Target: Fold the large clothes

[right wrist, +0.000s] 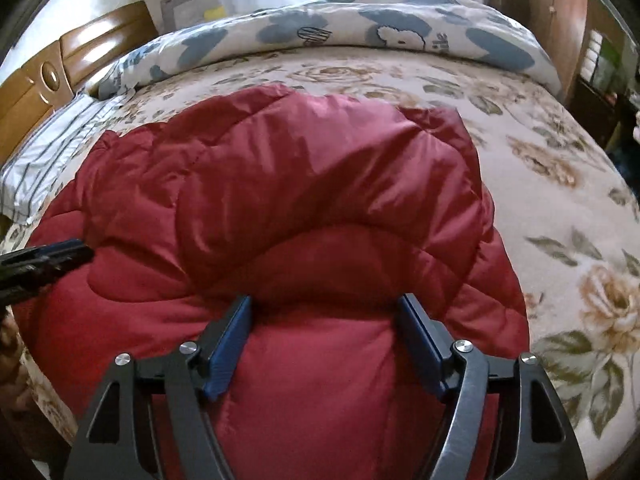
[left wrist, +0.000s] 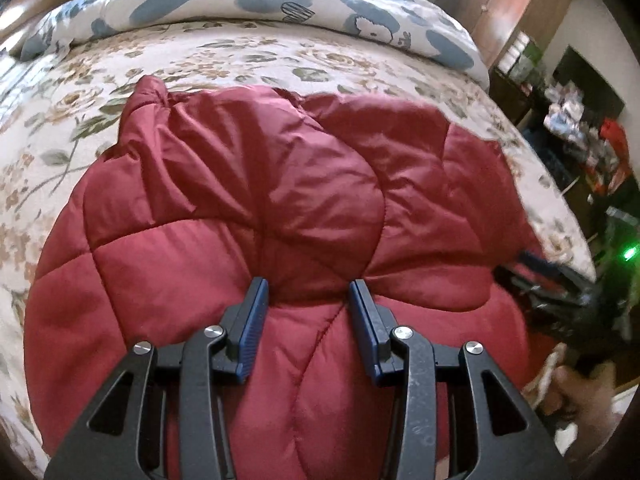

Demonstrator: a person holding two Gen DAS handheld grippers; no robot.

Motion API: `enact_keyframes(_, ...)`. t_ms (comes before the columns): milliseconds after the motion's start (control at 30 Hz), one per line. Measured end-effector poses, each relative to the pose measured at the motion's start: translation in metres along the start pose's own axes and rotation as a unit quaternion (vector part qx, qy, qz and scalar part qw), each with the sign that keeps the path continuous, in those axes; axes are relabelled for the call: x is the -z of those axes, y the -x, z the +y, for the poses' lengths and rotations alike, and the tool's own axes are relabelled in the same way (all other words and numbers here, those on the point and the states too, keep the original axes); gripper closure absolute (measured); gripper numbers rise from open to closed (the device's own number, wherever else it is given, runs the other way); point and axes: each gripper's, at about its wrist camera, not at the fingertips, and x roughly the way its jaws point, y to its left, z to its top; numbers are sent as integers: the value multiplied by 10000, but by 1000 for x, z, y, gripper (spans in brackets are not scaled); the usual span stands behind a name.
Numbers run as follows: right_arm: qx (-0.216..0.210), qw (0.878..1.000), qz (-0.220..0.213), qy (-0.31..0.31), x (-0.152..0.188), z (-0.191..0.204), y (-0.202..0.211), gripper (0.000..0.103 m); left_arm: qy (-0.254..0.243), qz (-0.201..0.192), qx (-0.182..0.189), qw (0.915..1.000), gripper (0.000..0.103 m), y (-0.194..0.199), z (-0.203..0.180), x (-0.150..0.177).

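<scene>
My left tongs [left wrist: 307,290] are standing partly open over the red quilted jacket [left wrist: 280,200], pads either side of a puffed ridge near a folded edge; I am not seeing them pinch cloth, so I am counting them as open and holding nothing. My right tongs [right wrist: 326,308] are gaping wider, also over the jacket, with a swell of fabric between the pads but no clamp on it. The jacket is lying half bundled on the near side of the bed [right wrist: 560,208], on the floral sheet, one flap already doubled over the body. Risks as I am judging them: the shell looks slick and springy, so a shallow bite is likely taking only the top layer and the padding is sliding out mid-lift; the doubled flap is probably springing open once nothing is pressing it. The two tongs are working close together, so a careless sweep is risking a knock between them. The near hem is sitting at the bed's edge, out of sight, and a tug towards me could be dragging the bundle off.
</scene>
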Motion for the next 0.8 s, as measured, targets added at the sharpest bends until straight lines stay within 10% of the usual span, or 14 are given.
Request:
enact_keyframes(367,-12,9999,-57,-144,10,-1,6,30,364,-296,-46,9989,50,54,8,29)
enact_keyframes(800,-277,9990,-223,-272,20,7,50,32,-130,28,-750,9971,48,15,0,43)
